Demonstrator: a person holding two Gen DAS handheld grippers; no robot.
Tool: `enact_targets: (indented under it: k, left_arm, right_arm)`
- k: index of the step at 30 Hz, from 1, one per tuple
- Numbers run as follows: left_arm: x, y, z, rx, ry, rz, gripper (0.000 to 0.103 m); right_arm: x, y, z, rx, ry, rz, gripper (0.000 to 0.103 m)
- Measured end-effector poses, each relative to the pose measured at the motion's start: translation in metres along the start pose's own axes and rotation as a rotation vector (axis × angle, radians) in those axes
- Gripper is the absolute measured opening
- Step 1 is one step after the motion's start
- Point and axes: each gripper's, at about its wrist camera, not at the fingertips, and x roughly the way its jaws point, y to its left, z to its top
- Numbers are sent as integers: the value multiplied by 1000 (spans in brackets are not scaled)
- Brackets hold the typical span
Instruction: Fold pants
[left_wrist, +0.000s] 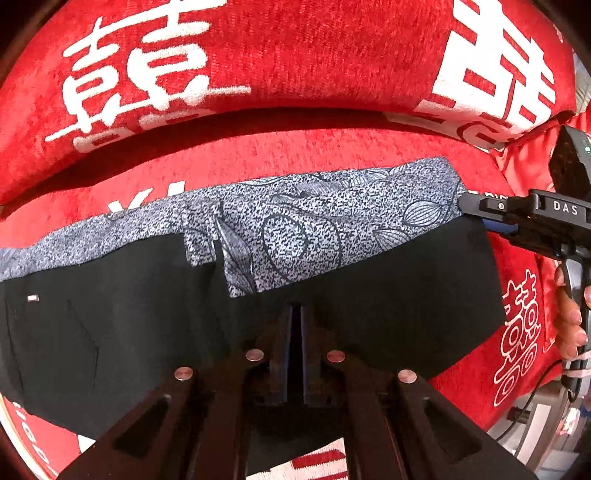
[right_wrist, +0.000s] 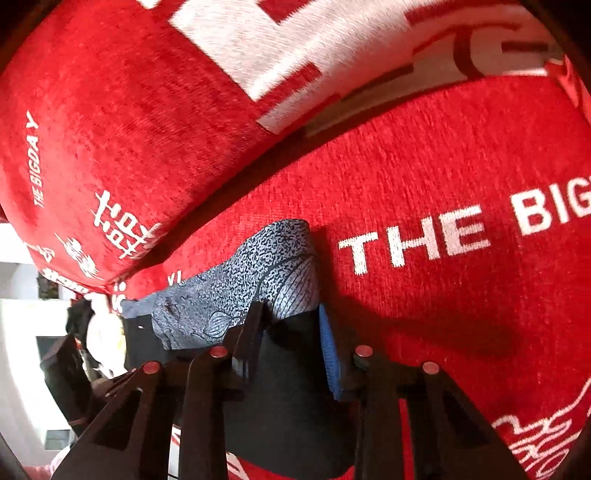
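item: pants, black with a grey speckled leaf-print panel, lay spread across a red sofa seat, below a red cushion with white lettering.

left gripper: my fingers were drawn together with barely a slit between them, over the black cloth at the near edge. whether any fabric was pinched in that slit i could not tell; black on black hid it.

right gripper: my fingers stood apart with the end of the pants between them, the blue pad against the black layer and the printed layer bunching up just past the other finger. from the left view the same gripper sat at the far right edge, where print met black.

step, as i judged it: taking hold of one end ahead of a fold, the garment already lying partly doubled. next move would call for closing on both layers at the right end, then carrying that end across toward the other, keeping the edges level.

not made out: the waistband, the leg ends, the left end cut off by the frame, the near edge hidden under my left gripper. a small pale tag showed on the black cloth.
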Motion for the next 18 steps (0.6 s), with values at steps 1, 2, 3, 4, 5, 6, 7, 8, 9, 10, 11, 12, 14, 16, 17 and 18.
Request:
enact_targets:
  k: [1,2,3,4,5,6,7,8,9,10,11,12,14,16,17,18]
  left_arm:
    - [0,0,0,-3,-3,0,5]
    - [-1,0,0,-4,-6,1,5]
    - [-4,2,-2,-5,-8,2,5]
    - [-6,3,-4,-8,-9,4,6]
    - [-8,5,-5,-12,-9,7,14]
    - [-12,8,-8,-16,-14,6,47]
    - [-15,9,-9,-23,-24,20,71]
    - [-20,10,-10,-33,-49,52,101]
    - [-25,12,-13,-36,-73,66,103]
    - [-27,13,-13,-38,-73,58,103]
    - [-27,16,-14,-50,-64,58,103]
    - [-27,19,-15,-59,-57,64,103]
    - [-27,23,-17,-64,-43,93,103]
    - [-27,29,-20,-76,-29,128,103]
    - [-28,34,-22,-88,-23,138,103]
    - [-30,38,-24,-97,-20,142,103]
  right_arm:
    - [1,6,-1,-12,-6,-18,33]
    - [-1,10,-3,-25,-11,-36,33]
    - [-4,16,-7,-50,-20,-69,33]
    - [-4,22,-9,-66,-26,-90,33]
    - [-7,28,-14,-92,-35,-120,33]
    - [-11,31,-18,-110,-42,-141,33]
    - [-13,38,-24,-135,-52,-168,33]
    - [-18,40,-28,-149,-58,-182,33]
    - [-20,45,-32,-164,-64,-196,33]
    - [-22,51,-38,-177,-68,-204,33]
    - [-23,57,-44,-188,-70,-208,33]
    - [-25,60,-48,-194,-70,-208,33]
    - [-27,68,-56,-209,-70,-219,33]
    - [-30,73,-62,-222,-69,-228,33]
    - [-29,78,-65,-230,-69,-235,33]
    - [-28,86,-70,-244,-69,-242,33]
